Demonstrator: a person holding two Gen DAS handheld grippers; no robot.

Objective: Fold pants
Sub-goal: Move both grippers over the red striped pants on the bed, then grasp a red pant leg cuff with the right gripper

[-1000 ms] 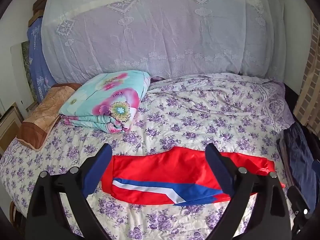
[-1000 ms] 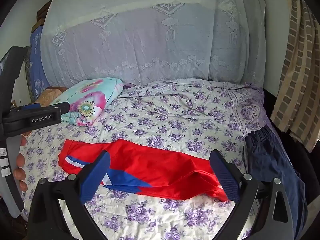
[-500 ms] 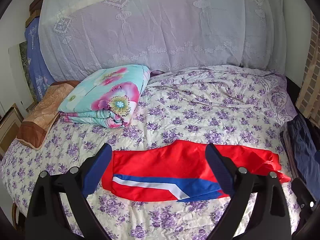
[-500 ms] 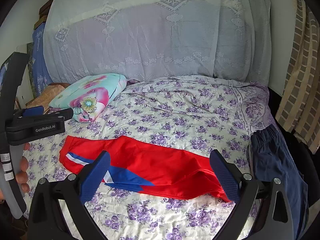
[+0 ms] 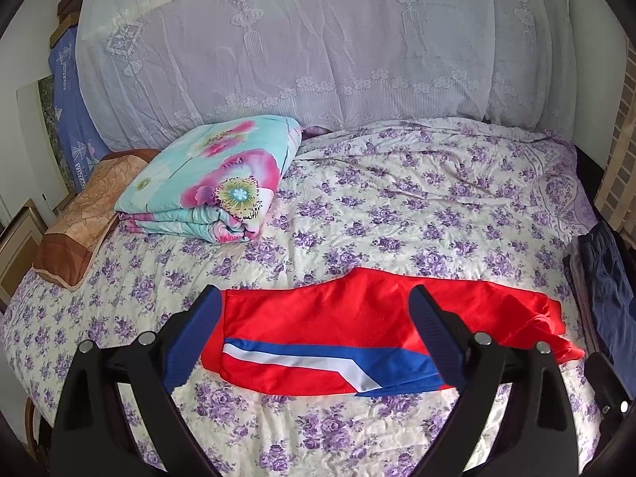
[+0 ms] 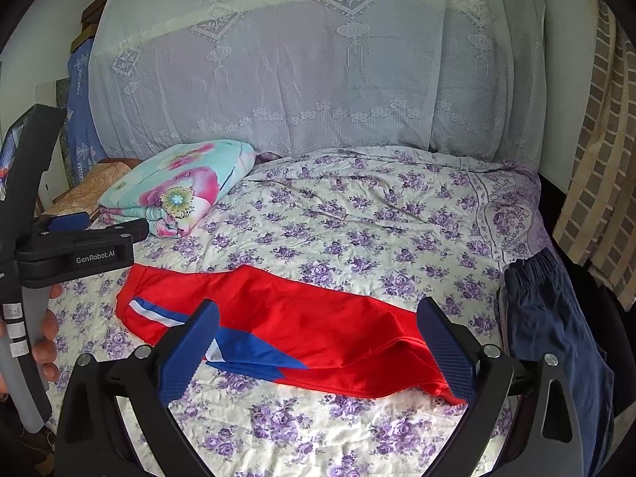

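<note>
Both hand-held grippers [image 5: 314, 320] [image 6: 318, 330] hover spread above red pants [image 5: 357, 338].

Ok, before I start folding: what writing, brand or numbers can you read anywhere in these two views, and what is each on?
"GenRobot.AI": white print on the black body of the left tongs, seen in the right wrist view.
"VINTAGE", partly cut off: on the blue printed cloth by the wall.
White labels on the left tongs' grey handle: handwritten, too blurred to read.
Red pants: stripes only, no text.
</note>
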